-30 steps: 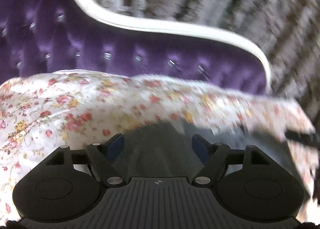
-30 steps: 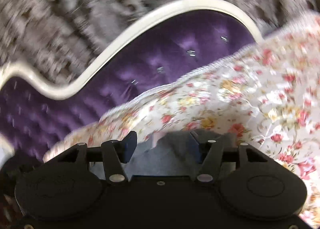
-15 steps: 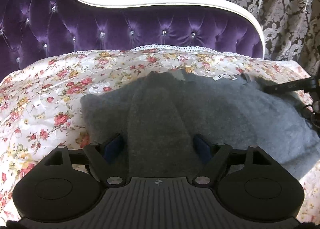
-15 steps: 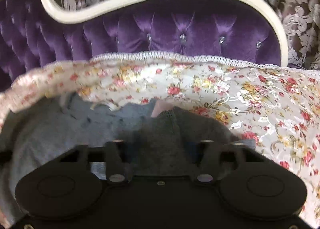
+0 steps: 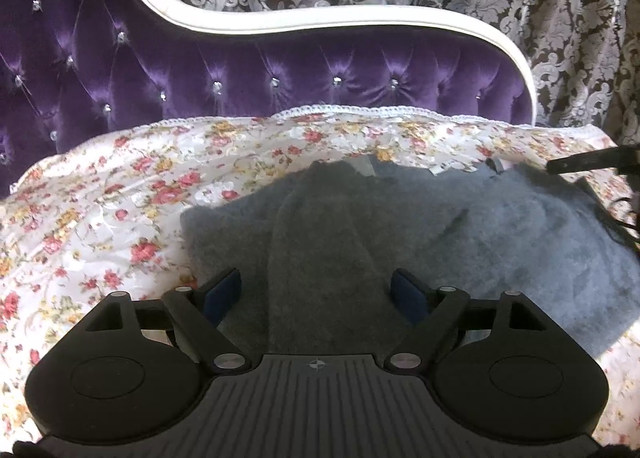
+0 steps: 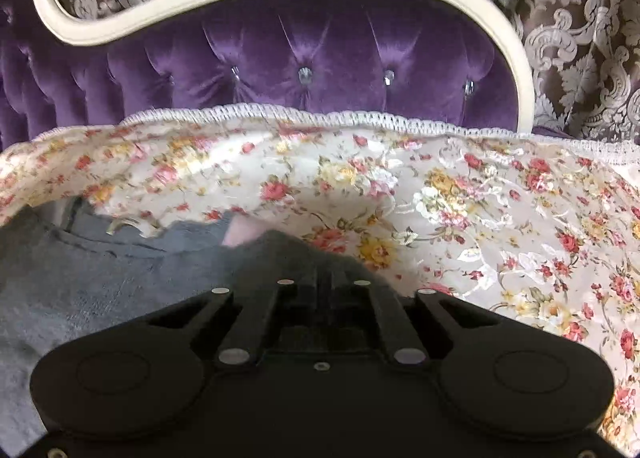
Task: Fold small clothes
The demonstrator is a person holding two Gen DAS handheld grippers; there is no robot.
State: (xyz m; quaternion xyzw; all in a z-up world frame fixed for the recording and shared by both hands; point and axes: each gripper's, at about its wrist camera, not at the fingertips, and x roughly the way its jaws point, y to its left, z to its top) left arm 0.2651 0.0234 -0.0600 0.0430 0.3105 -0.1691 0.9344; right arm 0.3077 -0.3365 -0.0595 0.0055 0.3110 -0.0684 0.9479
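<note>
Sweater (image 5: 420, 225) flat on floral cover (image 5: 100, 217) | left claw (image 5: 318, 290) spread wide over sleeve | right claw (image 6: 323, 286) clamped on sleeve.

We saw one grey fleece garment (image 5: 460, 234) lying mostly flat on the floral cover, a darker sleeve (image 5: 320, 258) folded across its body, with a pale label near the neckline (far edge, partly rumpled).
</note>
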